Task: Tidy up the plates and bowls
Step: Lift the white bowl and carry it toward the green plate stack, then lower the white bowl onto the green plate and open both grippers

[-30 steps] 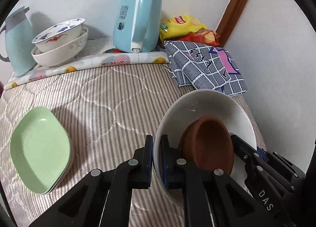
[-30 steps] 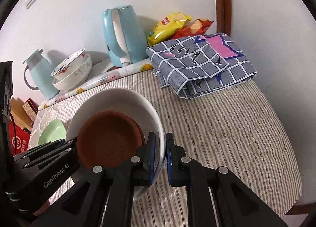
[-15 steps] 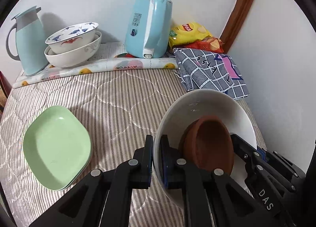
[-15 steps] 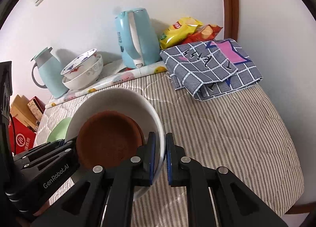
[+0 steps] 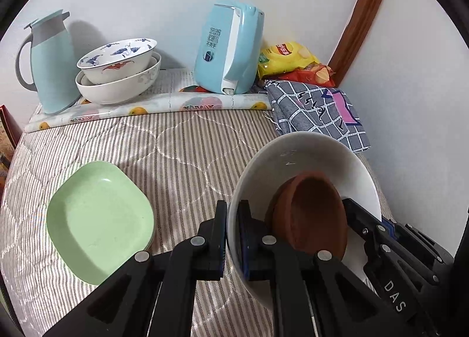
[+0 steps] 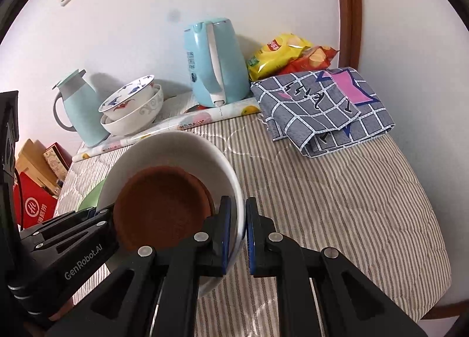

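White bowl (image 5: 307,158) with brown dish (image 5: 310,213) inside — lower right of left view, clear of striped cover (image 5: 181,149). Left gripper (image 5: 233,234) and right gripper (image 6: 238,228) each clamp its rim — opposite sides.

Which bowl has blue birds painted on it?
The top bowl of the stack by the wall, beside the jug. The big white bowl held by both grippers is plain.
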`<action>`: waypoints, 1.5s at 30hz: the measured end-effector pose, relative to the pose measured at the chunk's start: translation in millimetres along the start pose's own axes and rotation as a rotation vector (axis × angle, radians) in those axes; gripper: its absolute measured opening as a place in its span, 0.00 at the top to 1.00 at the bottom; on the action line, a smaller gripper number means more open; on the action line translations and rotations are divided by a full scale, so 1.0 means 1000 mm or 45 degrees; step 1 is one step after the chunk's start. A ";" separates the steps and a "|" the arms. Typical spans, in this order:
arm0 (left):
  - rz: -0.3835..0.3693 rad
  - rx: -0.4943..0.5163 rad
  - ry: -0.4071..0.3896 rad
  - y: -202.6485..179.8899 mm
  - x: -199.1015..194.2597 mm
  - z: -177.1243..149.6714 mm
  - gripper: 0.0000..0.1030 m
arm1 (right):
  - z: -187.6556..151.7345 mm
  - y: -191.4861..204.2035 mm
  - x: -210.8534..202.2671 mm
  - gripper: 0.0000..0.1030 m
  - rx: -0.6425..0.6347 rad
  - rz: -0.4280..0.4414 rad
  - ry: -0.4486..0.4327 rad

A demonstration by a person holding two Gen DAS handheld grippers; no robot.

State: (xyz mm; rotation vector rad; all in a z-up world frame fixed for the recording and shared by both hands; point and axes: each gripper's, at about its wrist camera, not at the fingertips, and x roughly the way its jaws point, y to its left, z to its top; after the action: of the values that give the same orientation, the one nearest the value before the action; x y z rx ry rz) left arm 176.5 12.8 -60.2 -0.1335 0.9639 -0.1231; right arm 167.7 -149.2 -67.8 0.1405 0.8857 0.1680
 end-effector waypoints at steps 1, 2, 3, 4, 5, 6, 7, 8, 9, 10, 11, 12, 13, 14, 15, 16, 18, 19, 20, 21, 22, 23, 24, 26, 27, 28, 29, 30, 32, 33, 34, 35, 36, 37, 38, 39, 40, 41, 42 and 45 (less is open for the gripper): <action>0.000 -0.002 -0.001 0.001 -0.001 0.000 0.92 | 0.000 0.001 -0.001 0.91 -0.002 0.000 -0.001; -0.001 -0.003 -0.002 0.002 -0.001 0.000 0.92 | 0.000 0.002 -0.001 0.91 -0.003 0.000 -0.002; 0.000 -0.004 -0.002 0.004 -0.002 0.000 0.92 | 0.000 0.004 -0.001 0.91 -0.005 0.001 -0.002; 0.002 -0.006 -0.003 0.005 -0.003 0.000 0.92 | 0.000 0.006 -0.001 0.91 -0.009 0.002 -0.001; 0.003 -0.007 -0.003 0.006 -0.004 0.000 0.92 | 0.000 0.007 -0.001 0.91 -0.009 0.003 0.000; 0.004 -0.007 -0.003 0.007 -0.004 0.000 0.92 | -0.001 0.009 -0.002 0.91 -0.008 0.002 0.000; 0.006 -0.011 -0.003 0.009 -0.005 0.000 0.92 | -0.001 0.011 -0.002 0.91 -0.012 0.002 0.000; 0.007 -0.013 -0.003 0.010 -0.006 -0.001 0.92 | -0.001 0.012 -0.001 0.91 -0.014 0.003 0.001; 0.007 -0.017 -0.003 0.012 -0.006 -0.001 0.92 | -0.001 0.014 -0.001 0.91 -0.015 0.005 0.002; 0.008 -0.020 -0.002 0.013 -0.006 -0.001 0.92 | -0.001 0.016 -0.001 0.91 -0.019 0.005 0.002; 0.009 -0.024 -0.002 0.015 -0.007 -0.001 0.92 | -0.002 0.017 0.000 0.91 -0.021 0.007 0.003; 0.010 -0.027 -0.002 0.017 -0.007 -0.001 0.92 | -0.002 0.019 0.000 0.91 -0.023 0.009 0.004; 0.011 -0.030 -0.003 0.019 -0.008 -0.001 0.92 | -0.001 0.021 0.001 0.91 -0.025 0.011 0.004; 0.012 -0.033 -0.004 0.021 -0.008 -0.001 0.92 | -0.002 0.022 0.001 0.91 -0.027 0.013 0.004; 0.014 -0.036 -0.005 0.023 -0.009 -0.001 0.92 | -0.002 0.023 0.001 0.91 -0.030 0.015 0.004; 0.016 -0.039 -0.007 0.025 -0.009 -0.001 0.92 | -0.002 0.025 0.001 0.91 -0.034 0.018 0.004; 0.020 -0.045 -0.010 0.028 -0.011 -0.001 0.92 | -0.001 0.029 0.002 0.91 -0.039 0.022 0.004; 0.022 -0.048 -0.012 0.030 -0.011 -0.001 0.92 | -0.001 0.031 0.002 0.91 -0.043 0.024 0.004; 0.023 -0.050 -0.014 0.032 -0.012 -0.001 0.92 | -0.001 0.032 0.002 0.91 -0.045 0.025 0.003; 0.026 -0.052 -0.015 0.033 -0.013 -0.001 0.92 | -0.001 0.034 0.003 0.91 -0.046 0.028 0.004; 0.028 -0.055 -0.016 0.035 -0.013 -0.001 0.92 | -0.001 0.035 0.003 0.91 -0.047 0.032 0.003; 0.029 -0.056 -0.017 0.036 -0.014 0.000 0.92 | -0.001 0.037 0.003 0.91 -0.049 0.033 0.001; 0.032 -0.056 -0.018 0.037 -0.014 0.000 0.92 | 0.000 0.039 0.003 0.91 -0.052 0.033 0.000; 0.038 -0.058 -0.019 0.039 -0.015 0.000 0.92 | 0.000 0.042 0.005 0.91 -0.056 0.040 0.001; 0.041 -0.061 -0.020 0.040 -0.015 0.001 0.92 | 0.000 0.042 0.005 0.91 -0.057 0.043 0.002; 0.042 -0.064 -0.021 0.042 -0.015 0.001 0.92 | 0.001 0.044 0.006 0.91 -0.058 0.045 0.002; 0.043 -0.067 -0.021 0.043 -0.015 0.001 0.92 | 0.001 0.045 0.006 0.91 -0.061 0.046 0.002; 0.044 -0.069 -0.021 0.045 -0.015 0.001 0.92 | 0.001 0.046 0.007 0.91 -0.064 0.047 0.003; 0.045 -0.077 -0.020 0.048 -0.015 0.002 0.92 | 0.002 0.049 0.009 0.91 -0.066 0.051 0.005; 0.045 -0.080 -0.020 0.050 -0.014 0.002 0.92 | 0.002 0.050 0.010 0.91 -0.068 0.051 0.006; 0.046 -0.083 -0.019 0.052 -0.014 0.002 0.92 | 0.002 0.052 0.011 0.91 -0.072 0.051 0.007; 0.047 -0.086 -0.019 0.054 -0.014 0.002 0.92 | 0.001 0.054 0.012 0.91 -0.074 0.052 0.008; 0.048 -0.088 -0.018 0.056 -0.013 0.002 0.92 | 0.001 0.055 0.013 0.91 -0.076 0.054 0.009; 0.050 -0.091 -0.017 0.058 -0.013 0.002 0.92 | 0.001 0.057 0.014 0.91 -0.078 0.054 0.011; 0.050 -0.096 -0.016 0.059 -0.012 0.003 0.92 | 0.001 0.059 0.015 0.91 -0.082 0.054 0.013; 0.052 -0.101 -0.016 0.061 -0.012 0.003 0.92 | 0.001 0.061 0.016 0.91 -0.085 0.055 0.014; 0.052 -0.104 -0.015 0.064 -0.011 0.003 0.92 | 0.002 0.062 0.017 0.91 -0.087 0.058 0.016; 0.053 -0.107 -0.013 0.065 -0.011 0.003 0.92 | 0.002 0.064 0.018 0.91 -0.089 0.059 0.018; 0.055 -0.112 -0.013 0.067 -0.011 0.003 0.92 | 0.002 0.066 0.020 0.91 -0.092 0.061 0.021; 0.060 -0.123 -0.013 0.074 -0.011 0.003 0.92 | 0.002 0.071 0.023 0.91 -0.102 0.066 0.026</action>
State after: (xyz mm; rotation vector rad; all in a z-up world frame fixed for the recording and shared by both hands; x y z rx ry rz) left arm 175.9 87.2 -62.1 -0.2002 0.9627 -0.0324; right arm 177.3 -75.1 -69.8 0.0870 0.8946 0.2532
